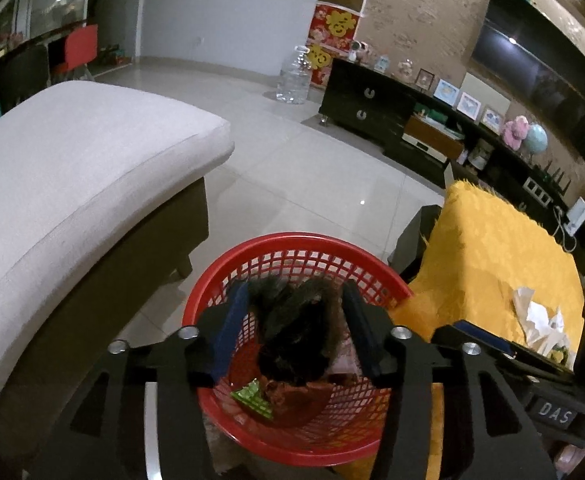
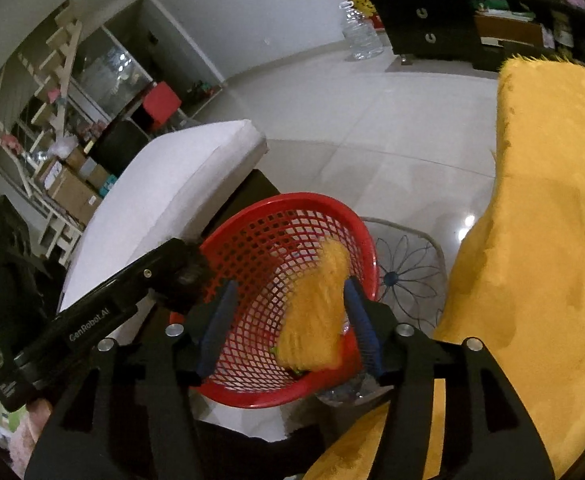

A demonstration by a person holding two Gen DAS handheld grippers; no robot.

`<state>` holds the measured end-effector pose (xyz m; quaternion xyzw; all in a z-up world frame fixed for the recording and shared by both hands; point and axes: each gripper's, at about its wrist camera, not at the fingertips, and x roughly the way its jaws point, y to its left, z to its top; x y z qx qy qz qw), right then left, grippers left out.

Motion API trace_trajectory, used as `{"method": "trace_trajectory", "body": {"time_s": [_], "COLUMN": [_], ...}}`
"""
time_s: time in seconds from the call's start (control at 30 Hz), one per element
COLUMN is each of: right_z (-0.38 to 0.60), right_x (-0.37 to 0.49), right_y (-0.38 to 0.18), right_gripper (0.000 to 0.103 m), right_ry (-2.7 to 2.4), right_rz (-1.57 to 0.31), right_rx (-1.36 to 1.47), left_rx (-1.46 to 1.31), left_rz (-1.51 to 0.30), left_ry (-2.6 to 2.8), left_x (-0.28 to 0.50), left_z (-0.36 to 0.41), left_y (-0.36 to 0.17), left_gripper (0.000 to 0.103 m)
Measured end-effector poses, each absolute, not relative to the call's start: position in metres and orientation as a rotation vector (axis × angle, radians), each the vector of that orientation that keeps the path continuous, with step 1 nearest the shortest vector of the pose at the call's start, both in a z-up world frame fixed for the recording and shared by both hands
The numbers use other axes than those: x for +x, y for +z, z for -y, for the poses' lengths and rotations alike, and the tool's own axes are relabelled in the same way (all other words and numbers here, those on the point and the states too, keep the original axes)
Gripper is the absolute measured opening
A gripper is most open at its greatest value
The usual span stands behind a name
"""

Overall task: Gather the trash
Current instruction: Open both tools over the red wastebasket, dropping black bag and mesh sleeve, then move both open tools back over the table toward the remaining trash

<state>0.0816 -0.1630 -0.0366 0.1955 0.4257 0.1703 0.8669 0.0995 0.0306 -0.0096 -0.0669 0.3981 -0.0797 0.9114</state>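
Living room with pale floor tiles (image 1: 292, 168), red mesh basket (image 1: 372, 276) beside yellow fuzzy cover (image 1: 492, 248), left gripper (image 1: 294, 304) jaws wide apart around dark fluffy clump (image 1: 292, 336) above basket, right gripper (image 2: 288, 300) jaws wide apart around yellow fuzzy piece (image 2: 316, 312), crumpled tissue (image 1: 536, 316) lying on cover.

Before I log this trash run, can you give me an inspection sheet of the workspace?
Surface: glossy tiled floor; a flower mat lies beside the basket.
Job's things: red mesh basket with a green wrapper inside; black fluff and yellow fluff above it; crumpled tissue on the yellow cover.
Clutter: nothing else seen loose.
Grippers: left gripper over the basket, black fluff filling its gap, grip unclear; right gripper open, yellow fluff touching one finger only.
Cables: white cable by the cabinet.
Surroundings: white cushion, water bottle, cabinet, TV.
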Motion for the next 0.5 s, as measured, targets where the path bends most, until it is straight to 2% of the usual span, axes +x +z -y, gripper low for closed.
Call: {"method": "trace_trajectory", "body": {"time_s": [0.1, 0.23, 0.5], "right_z": [0.169, 0.179, 0.201], "right_x": [0.080, 0.071, 0.043], "right_y": [-0.035, -0.030, -0.033], "right_gripper": [0.055, 0.056, 0.064], "right_ry": [0.345, 0.327, 0.244], "right_rz": [-0.890, -0.863, -0.832], "right_rx": [0.425, 0.418, 0.385], "left_rx": [-0.138, -0.148, -0.150], "left_rz": [-0.808, -0.794, -0.742], "left_ry": [-0.169, -0.168, -0.181], "left_x": [0.099, 0.096, 0.090], "left_z": [-0.029, -0.028, -0.022], "left_y": [-0.007, -0.005, 0.003], "left_gripper": [0.058, 0.075, 0.080]}}
